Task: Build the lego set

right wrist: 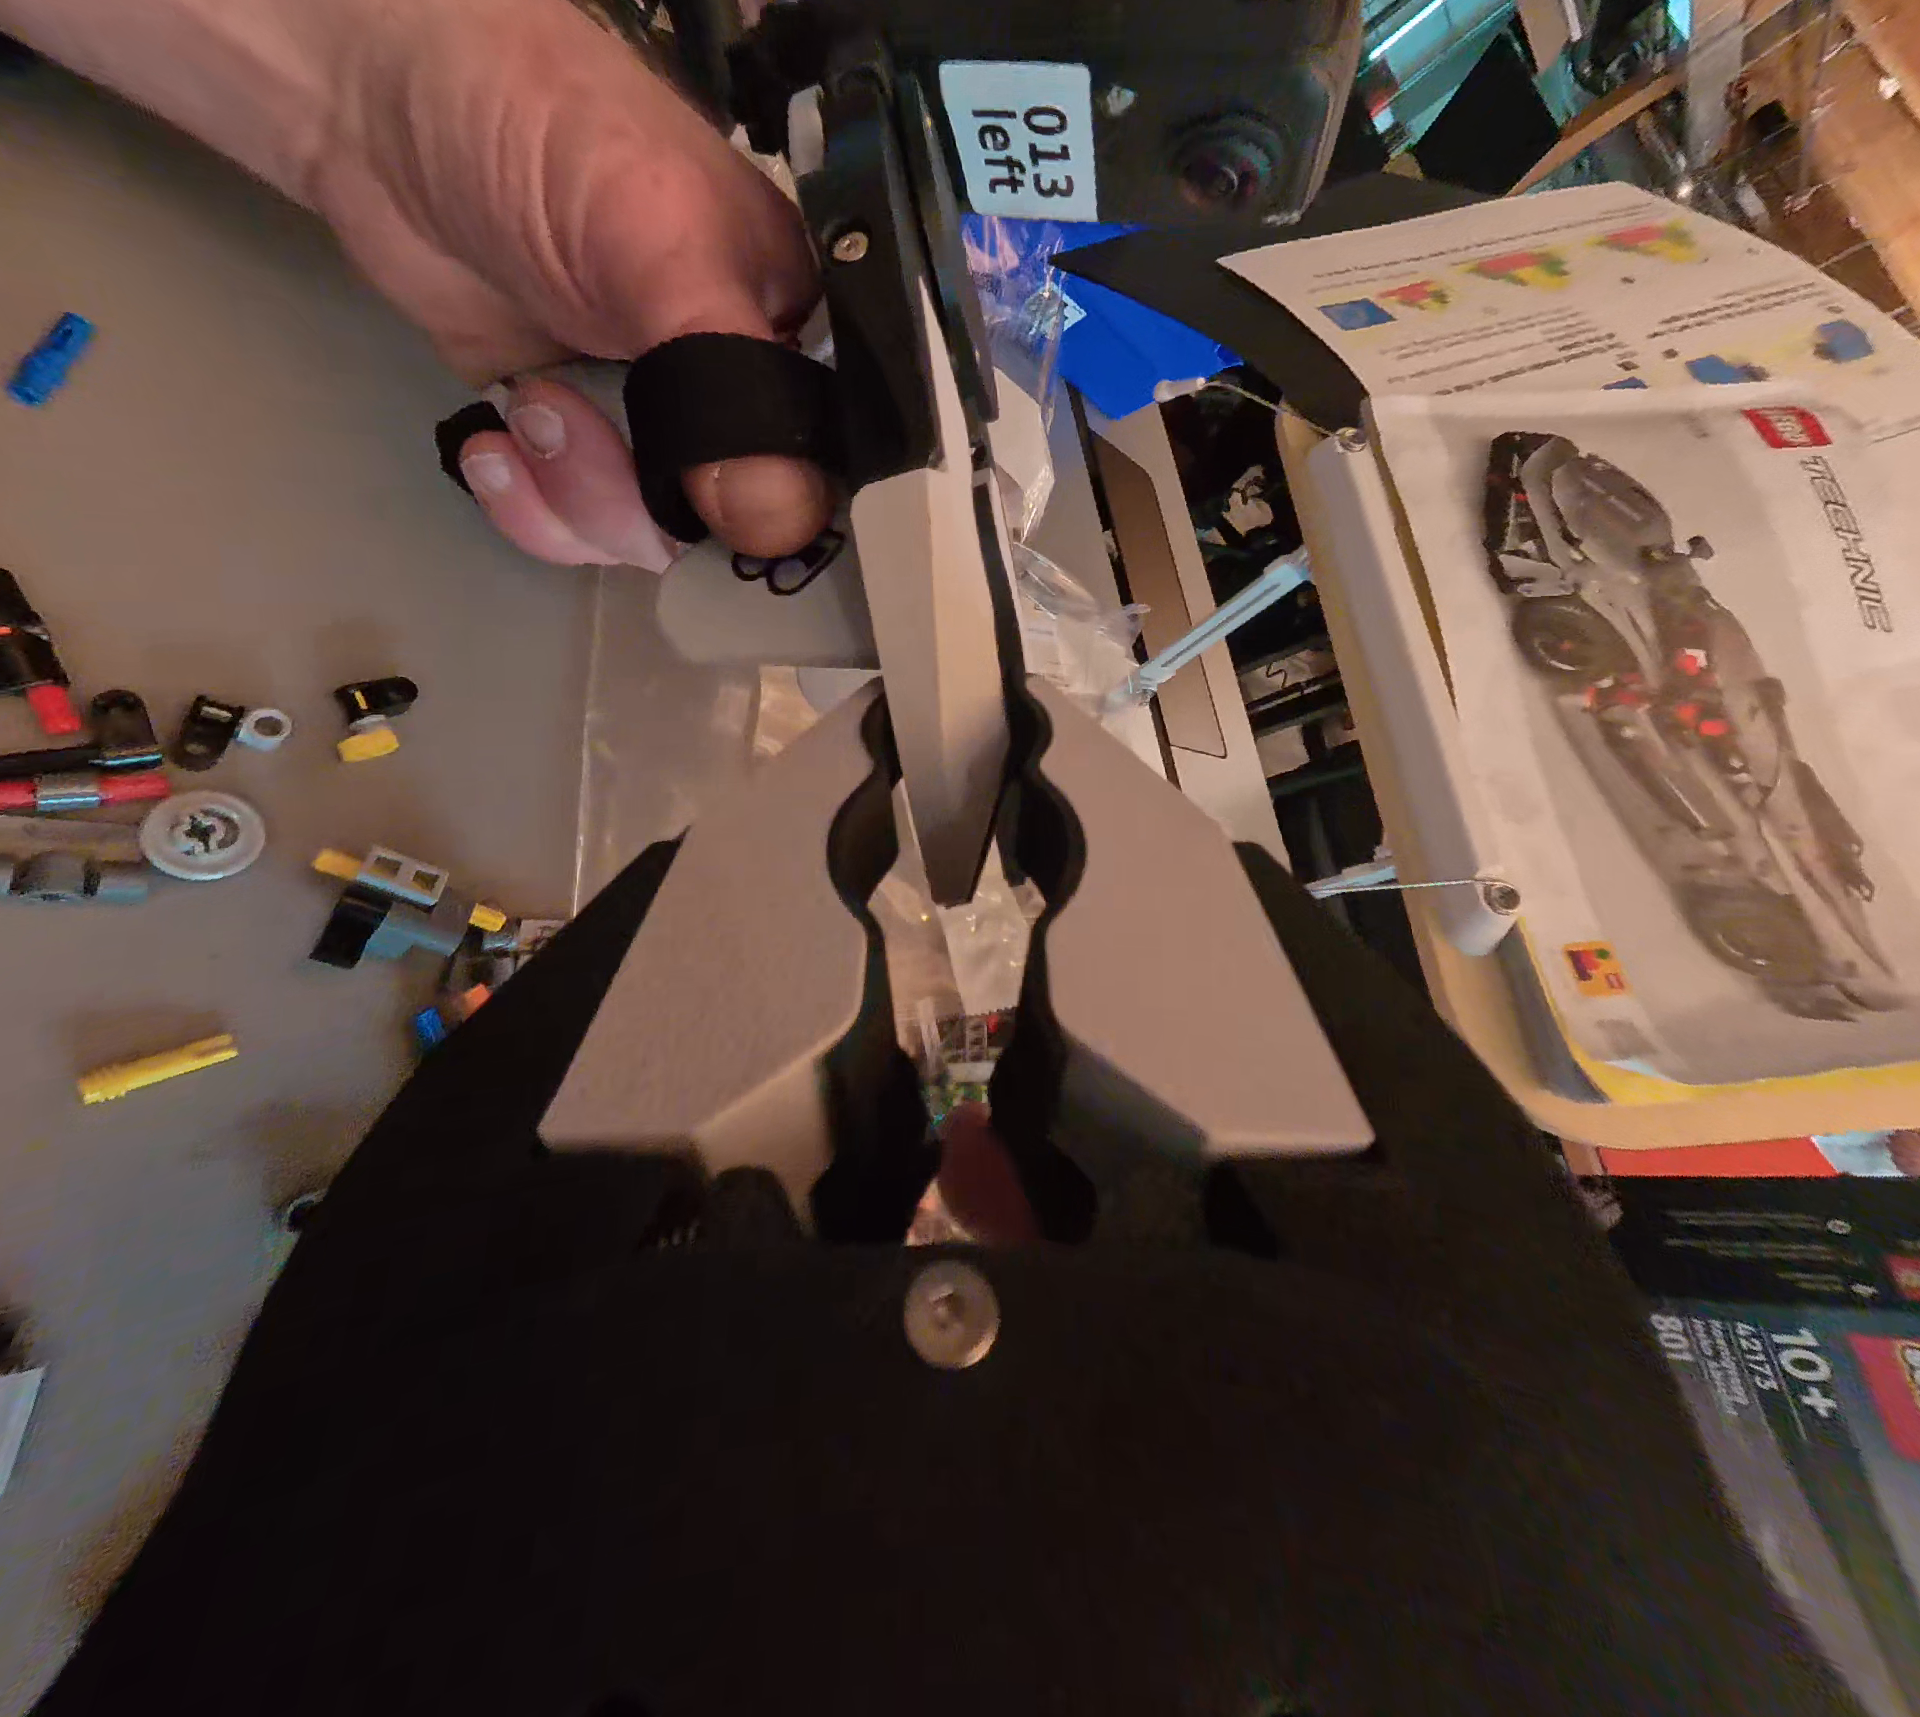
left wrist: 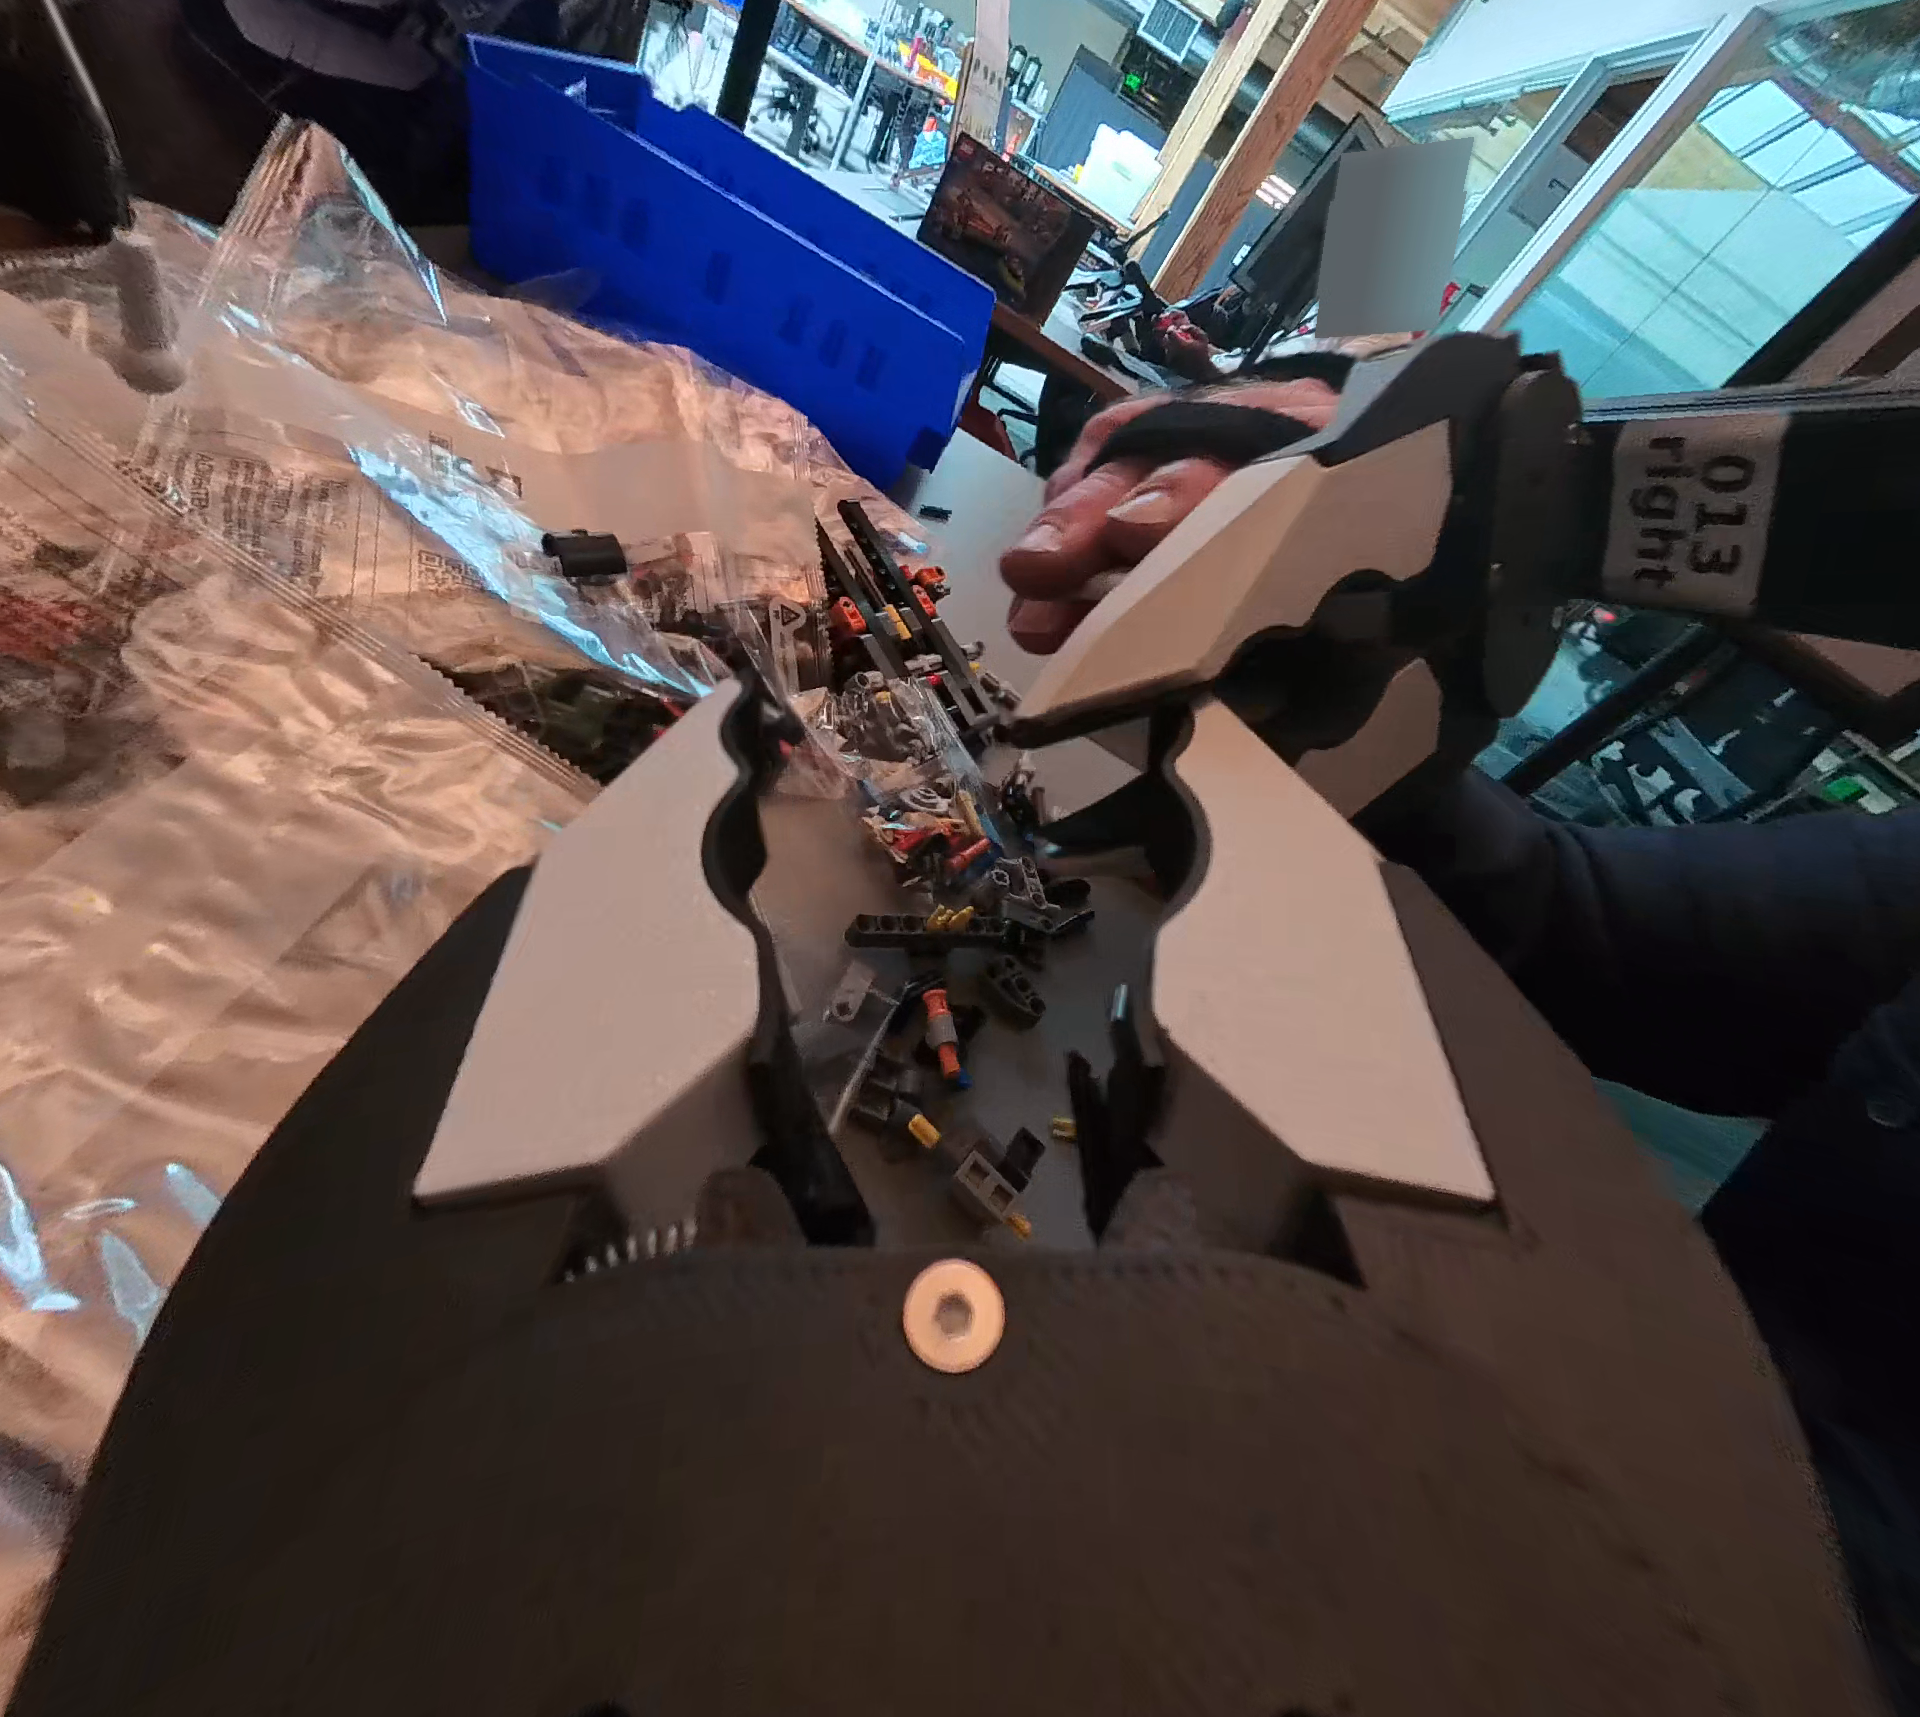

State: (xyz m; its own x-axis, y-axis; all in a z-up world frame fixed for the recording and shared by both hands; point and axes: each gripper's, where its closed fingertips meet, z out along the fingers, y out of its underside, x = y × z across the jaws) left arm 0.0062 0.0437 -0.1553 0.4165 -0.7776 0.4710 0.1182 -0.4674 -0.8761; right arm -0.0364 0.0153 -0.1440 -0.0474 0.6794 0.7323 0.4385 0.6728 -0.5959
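My left gripper (left wrist: pixel 966 722) is open wide and empty above loose Lego Technic pieces (left wrist: pixel 935 940) and a small clear bag of parts (left wrist: pixel 914 784) on the grey table. My right gripper (left wrist: pixel 1034 774) reaches in from the right, and its jaws straddle the left gripper's right finger (left wrist: pixel 1278 940). In the right wrist view my right gripper (right wrist: pixel 954 722) is closed narrowly around that grey finger (right wrist: pixel 935 628). A partly built black beam assembly (left wrist: pixel 894 607) lies just beyond. More loose pieces (right wrist: pixel 208 836) lie at the left.
Crinkled clear parts bags (left wrist: pixel 312 524) cover the left of the table. A blue bin (left wrist: pixel 707 265) stands behind them. The instruction booklet (right wrist: pixel 1662 680) sits on a stand at the right, with a Lego box (right wrist: pixel 1766 1407) below it. A yellow axle (right wrist: pixel 156 1065) lies apart.
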